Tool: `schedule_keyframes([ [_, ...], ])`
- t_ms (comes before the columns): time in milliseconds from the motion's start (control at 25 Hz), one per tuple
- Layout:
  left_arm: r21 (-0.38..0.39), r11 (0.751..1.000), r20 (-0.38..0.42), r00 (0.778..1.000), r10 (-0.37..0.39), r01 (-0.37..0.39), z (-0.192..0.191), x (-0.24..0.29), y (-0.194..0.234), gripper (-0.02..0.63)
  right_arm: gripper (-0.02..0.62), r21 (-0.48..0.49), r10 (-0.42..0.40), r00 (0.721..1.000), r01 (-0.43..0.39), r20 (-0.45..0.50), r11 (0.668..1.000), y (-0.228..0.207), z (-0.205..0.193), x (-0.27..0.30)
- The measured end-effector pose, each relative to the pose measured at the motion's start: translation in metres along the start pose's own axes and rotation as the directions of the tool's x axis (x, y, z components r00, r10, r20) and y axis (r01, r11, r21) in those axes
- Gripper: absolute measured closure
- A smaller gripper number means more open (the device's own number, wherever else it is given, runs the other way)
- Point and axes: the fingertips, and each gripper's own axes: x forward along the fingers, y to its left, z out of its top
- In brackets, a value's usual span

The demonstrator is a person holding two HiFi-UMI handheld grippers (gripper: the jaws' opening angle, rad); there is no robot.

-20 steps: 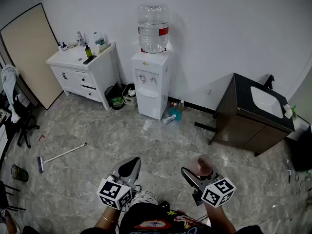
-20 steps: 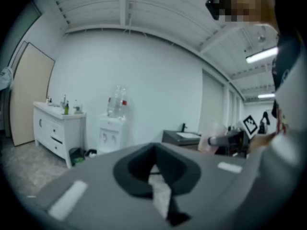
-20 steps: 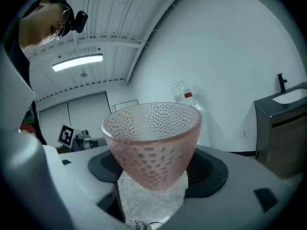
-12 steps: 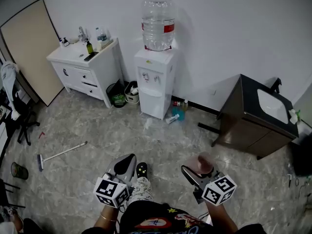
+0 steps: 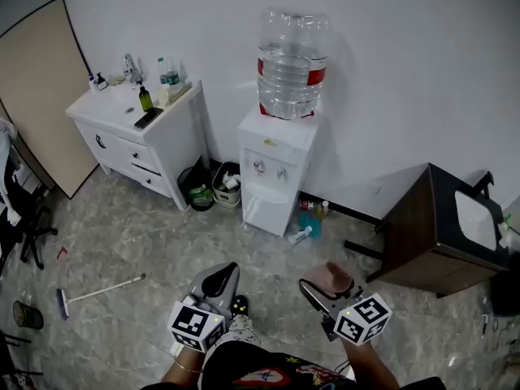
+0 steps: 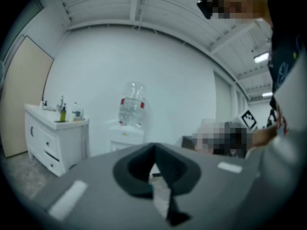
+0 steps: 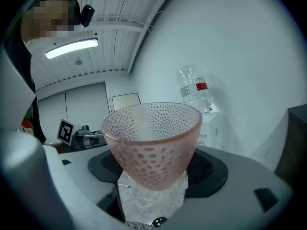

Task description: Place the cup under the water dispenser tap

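Observation:
A pink dotted cup (image 7: 151,143) stands upright between the jaws of my right gripper (image 7: 153,178), which is shut on its clear base. In the head view the cup (image 5: 333,277) and right gripper (image 5: 325,288) sit low and right of centre, over the floor. The white water dispenser (image 5: 275,181) stands against the far wall with a large bottle (image 5: 292,63) on top and two taps (image 5: 270,169) in its front recess, well ahead of both grippers. My left gripper (image 5: 219,281) is shut with nothing in it (image 6: 154,152). The dispenser bottle (image 7: 194,92) shows beyond the cup.
A white vanity cabinet (image 5: 138,128) with bottles stands left of the dispenser, with small bins (image 5: 203,187) between them. Bottles (image 5: 307,222) lie on the floor at the dispenser's right. A dark sink cabinet (image 5: 443,234) is at right. A broom (image 5: 93,289) lies on the floor at left.
The dispenser and cabinets have grown larger and nearer in the head view as the person walks towards them. Both grippers keep their pose, and the cup stays in the right one.

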Motion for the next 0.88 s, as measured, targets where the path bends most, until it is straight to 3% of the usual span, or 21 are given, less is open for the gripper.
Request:
schedule_keyframes([
  [160,-0.007,0.999,-0.042,0.998,-0.043,0.043,0.007,0.059,0.086,0.609,0.255,-0.017,-0.008,0.999,0.008,-0.042,1.000,-0.025,0.019,0.118],
  [320,-0.048,0.996,-0.049,0.995,-0.081,0.079,-0.005,0.107,0.140,0.607,0.255,-0.035,-0.024,0.996,0.021,-0.083,0.999,-0.052,0.015,0.208],
  [520,-0.061,0.996,-0.075,0.995,-0.071,0.067,-0.047,0.163,0.178,0.607,0.255,-0.029,-0.053,0.991,0.050,-0.124,0.998,-0.103,-0.020,0.283],
  [880,-0.081,0.996,-0.097,0.995,0.035,-0.043,-0.108,0.239,0.223,0.609,0.255,-0.032,-0.138,0.965,0.134,-0.223,0.990,-0.201,-0.108,0.396],
])
